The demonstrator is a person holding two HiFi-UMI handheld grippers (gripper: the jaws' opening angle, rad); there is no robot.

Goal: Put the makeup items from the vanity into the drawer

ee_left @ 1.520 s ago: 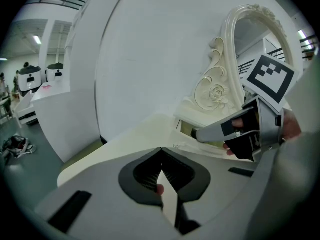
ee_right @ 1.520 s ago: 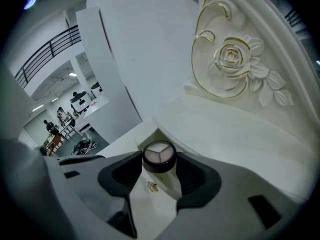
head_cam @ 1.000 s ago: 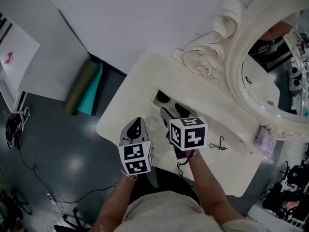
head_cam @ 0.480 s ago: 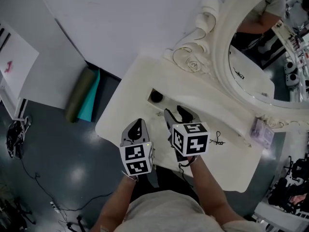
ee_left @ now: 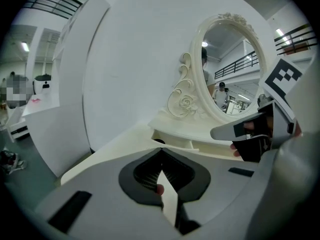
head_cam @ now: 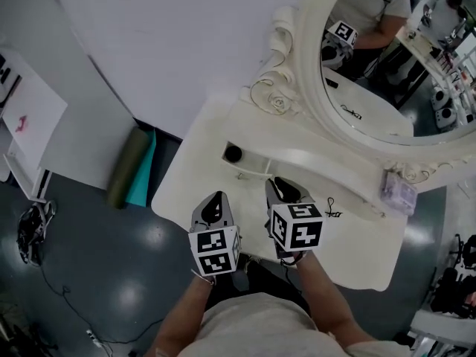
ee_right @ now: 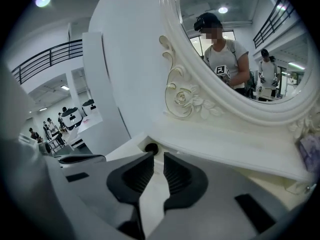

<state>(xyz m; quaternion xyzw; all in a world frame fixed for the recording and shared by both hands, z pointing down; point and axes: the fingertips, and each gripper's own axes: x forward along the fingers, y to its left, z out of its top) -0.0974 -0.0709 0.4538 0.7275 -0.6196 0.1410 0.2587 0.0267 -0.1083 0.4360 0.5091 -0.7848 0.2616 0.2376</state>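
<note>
An open compartment (head_cam: pixel 256 161) is set into the white vanity (head_cam: pixel 193 184), and a round black makeup item (head_cam: pixel 233 153) lies at its left end. That item also shows in the left gripper view (ee_left: pixel 159 142) and the right gripper view (ee_right: pixel 150 147). My left gripper (head_cam: pixel 214 199) hovers over the vanity's front edge, its jaws shut (ee_left: pixel 161 166) and empty. My right gripper (head_cam: pixel 282 186) hangs just short of the compartment. Its jaws (ee_right: pixel 158 156) have just been closing; a narrow gap is left, with nothing between them. A small black wiry item (head_cam: pixel 332 213) lies on the top to its right.
A big oval mirror (head_cam: pixel 372 58) in a carved white frame stands at the back of the vanity. A clear box (head_cam: pixel 399 191) sits at the right end of the shelf. Rolled green and teal mats (head_cam: pixel 134 166) and cables (head_cam: pixel 33 233) lie on the floor at left.
Both grippers have drawn back from the compartment toward the person and risen a little. The right jaws, wide open before, have narrowed. More of the mirror is now in the head view.
</note>
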